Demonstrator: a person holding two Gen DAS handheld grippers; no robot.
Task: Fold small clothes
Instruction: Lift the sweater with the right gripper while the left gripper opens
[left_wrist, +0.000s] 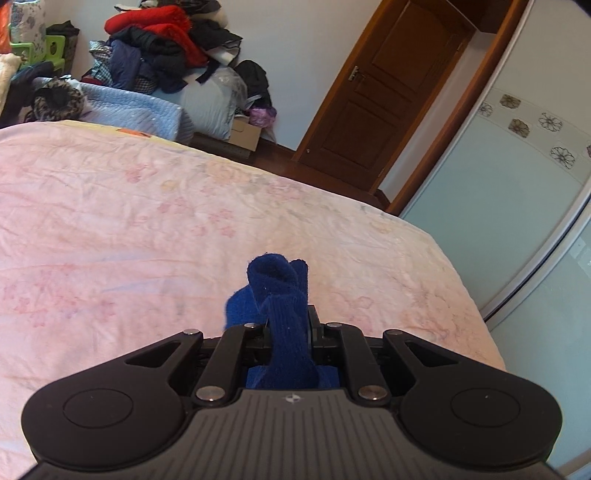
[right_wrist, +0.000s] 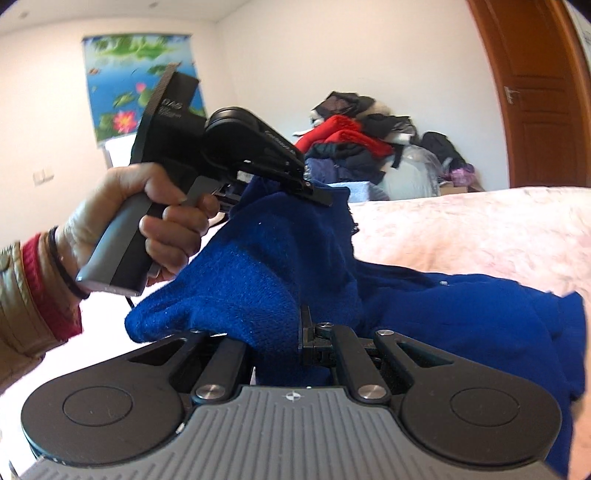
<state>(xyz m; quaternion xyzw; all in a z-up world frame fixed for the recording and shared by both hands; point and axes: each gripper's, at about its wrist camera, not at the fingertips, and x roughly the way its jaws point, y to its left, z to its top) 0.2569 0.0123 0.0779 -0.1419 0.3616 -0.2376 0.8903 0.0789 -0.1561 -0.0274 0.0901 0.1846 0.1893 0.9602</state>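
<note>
Blue fleece garment (right_wrist: 258, 266), one item: we hold it off the bed at two points, slack cloth sagging between and part of it trailing down to the right in the right wrist view. Soft, napped, with a ribbed cuff or hem (left_wrist: 284, 295) bunched up out of the left grip.

Left gripper (left_wrist: 288, 328): jaws drawn narrow, clamped on the ribbed band, which runs between them and back toward the body of the tool. The right wrist view shows the same tool from the side, pinching the upper edge of the fleece, with a person's hand (right_wrist: 147, 225) around its handle and a red cuff under a tan sleeve (right_wrist: 22, 295) at the wrist.

Right gripper (right_wrist: 291, 332): jaws also nearly together, fleece pinched between them and spilling over the left linkage.

Bed (left_wrist: 147, 206): pale pink floral cover, below and beyond the garment. Farther off, a heap of red and dark clothes (left_wrist: 159, 40) by the wall, and a wooden door (left_wrist: 388, 92).

Step in hand, as we judge it: the garment is lifted and being spread between two grips; no fold is made yet. What we make of the next move: draw the two held points apart until the edge runs straight, then lower the cloth flat onto the bed cover, keeping both grips firm so the slack fleece does not slip or land bunched.
</note>
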